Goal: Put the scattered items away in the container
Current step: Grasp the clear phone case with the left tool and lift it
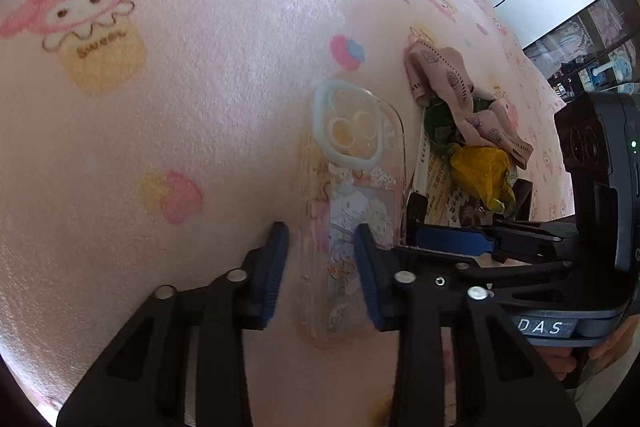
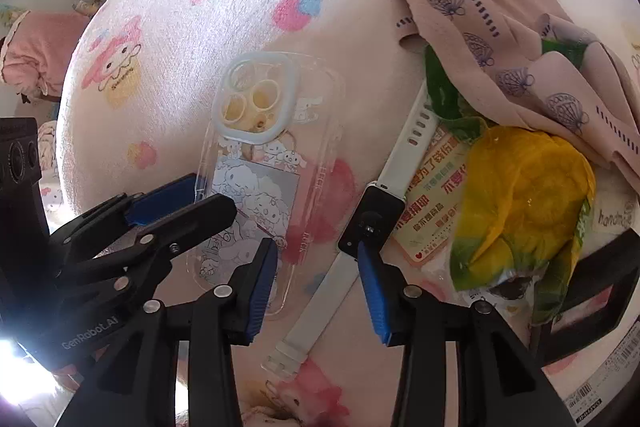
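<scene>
Clear phone case (image 2: 260, 163) beside smartwatch (image 2: 370, 223), cloth-covered (image 2: 520, 39) wrappers (image 2: 524, 203) close by

Left wrist view: mounted behind the left tongs (image 1: 322, 239), aimed steeply down at the pink printed blanket (image 1: 180, 67), close range; room furniture at upper right of frame. Right wrist view: mounted behind the right tongs (image 2: 318, 259), aimed more steeply down, equally close; shelf clutter at upper left. Shared ground: clear phone case (image 1: 356, 163) (image 2: 264, 147), white-strapped watch (image 2: 372, 219) and pile of cloth and wrappers (image 1: 472, 131) (image 2: 520, 131). Each view catches the opposite tongs at frame edge.
</scene>
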`<state>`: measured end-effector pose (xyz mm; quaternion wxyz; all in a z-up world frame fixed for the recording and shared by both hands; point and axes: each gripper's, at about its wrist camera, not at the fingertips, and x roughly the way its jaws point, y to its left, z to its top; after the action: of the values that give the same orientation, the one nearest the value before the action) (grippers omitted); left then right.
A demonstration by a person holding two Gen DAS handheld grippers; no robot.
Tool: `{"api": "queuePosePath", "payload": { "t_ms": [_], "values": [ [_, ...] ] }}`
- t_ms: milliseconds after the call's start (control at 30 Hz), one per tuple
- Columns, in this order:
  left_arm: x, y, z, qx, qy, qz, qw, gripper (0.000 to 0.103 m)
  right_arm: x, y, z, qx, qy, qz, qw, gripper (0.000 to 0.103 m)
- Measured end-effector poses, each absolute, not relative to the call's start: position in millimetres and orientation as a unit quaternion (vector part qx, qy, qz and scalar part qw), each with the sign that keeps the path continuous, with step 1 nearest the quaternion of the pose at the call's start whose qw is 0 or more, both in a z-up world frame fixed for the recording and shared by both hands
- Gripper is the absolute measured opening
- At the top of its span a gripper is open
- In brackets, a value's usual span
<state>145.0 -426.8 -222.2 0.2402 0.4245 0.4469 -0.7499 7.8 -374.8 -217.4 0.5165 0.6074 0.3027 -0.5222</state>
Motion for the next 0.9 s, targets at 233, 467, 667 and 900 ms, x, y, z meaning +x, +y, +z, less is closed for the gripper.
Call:
{"api": "queuePosePath", "payload": {
  "t_ms": [233,467,667,900],
  "values": [
    [156,-409,-186,0.403,0.452,-0.764,0.223,0.019,25,-365,-176,0.567,0.286,-0.542,0.55,0.03],
    [152,-362,-99,0.358,0.404,-0.83,0.143,0.019,17,-291,-79,0.51,0.193,-0.627,0.556,0.03],
    [99,-282,-60,0.366,0.354,-0.86,0.038,0.019,-4,-158,-36,0.469,0.107,-0.713,0.51,0.03],
    [25,-157,-65,0.404,0.318,-0.855,-0.07,0.023,-29,-14,-20,0.441,0.076,-0.802,0.396,0.031]
  ]
}}
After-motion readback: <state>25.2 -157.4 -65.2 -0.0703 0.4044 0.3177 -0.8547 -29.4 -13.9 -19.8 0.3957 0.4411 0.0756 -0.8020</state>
